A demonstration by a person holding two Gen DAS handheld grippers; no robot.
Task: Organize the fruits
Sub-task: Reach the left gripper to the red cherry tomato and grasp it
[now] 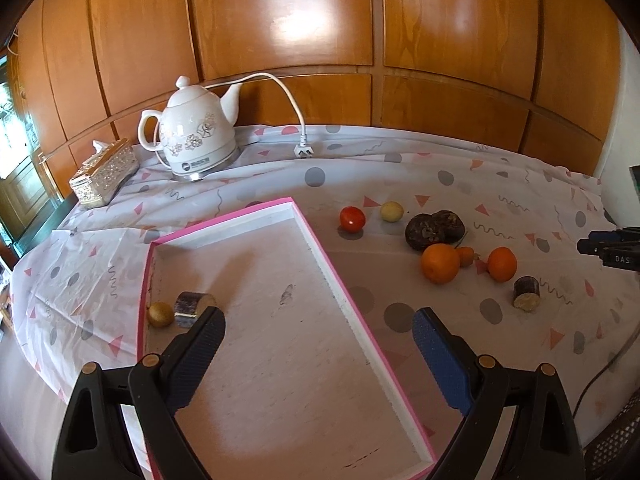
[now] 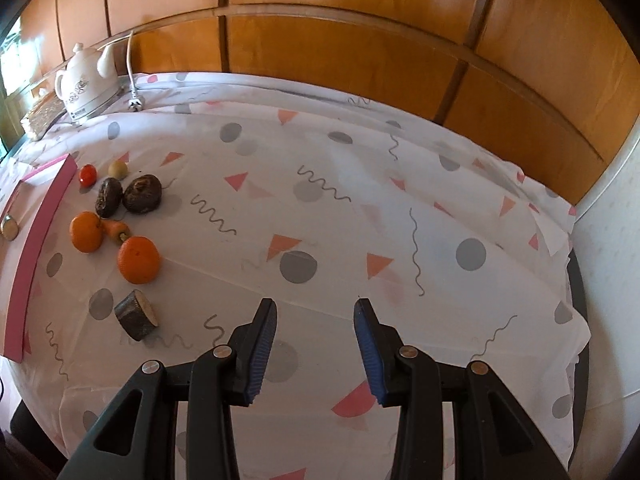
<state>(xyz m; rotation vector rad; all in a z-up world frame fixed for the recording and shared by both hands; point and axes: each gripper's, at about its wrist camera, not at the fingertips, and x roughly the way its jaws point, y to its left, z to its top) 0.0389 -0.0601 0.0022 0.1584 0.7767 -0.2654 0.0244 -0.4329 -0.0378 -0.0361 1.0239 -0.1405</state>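
Left gripper [image 1: 318, 332] stood wide apart w/ nothing between its blue pads, hanging over the pink-rimmed tray [image 1: 320, 256]. From the left wrist view we saw two items already in the tray's near-left corner: a small brown kiwi [image 1: 161, 314] & a dark cut cylinder piece [image 1: 194, 308], touching each other, just beside the left finger tip. On the patterned tablecloth [image 1: 400, 184] to the right of the tray lay the rest: a red tomato [image 1: 352, 219], a pale yellowish round fruit [image 1: 391, 211], two dark wrinkled fruits [image 1: 434, 227] pressed together, two oranges [image 1: 440, 263] w/ a small carrot [image 1: 465, 256] between them, & another dark cut piece [image 1: 526, 293] nearer the edge. At the back stood a white floral kettle [image 1: 196, 136] w/ its cord unplugged, and a tissue box [image 1: 104, 172] by it. We caught the right gripper's tip at the far right edge.

From the right wrist view, the right gripper [image 2: 315, 312] was partly apart, narrower than the left, nothing held; it hung above bare cloth. We saw the same fruit cluster off to its left, the cut piece [image 2: 136, 316] nearest, then an orange [image 2: 138, 260], w/ the tray's pink wall [image 2: 36, 240] beyond.
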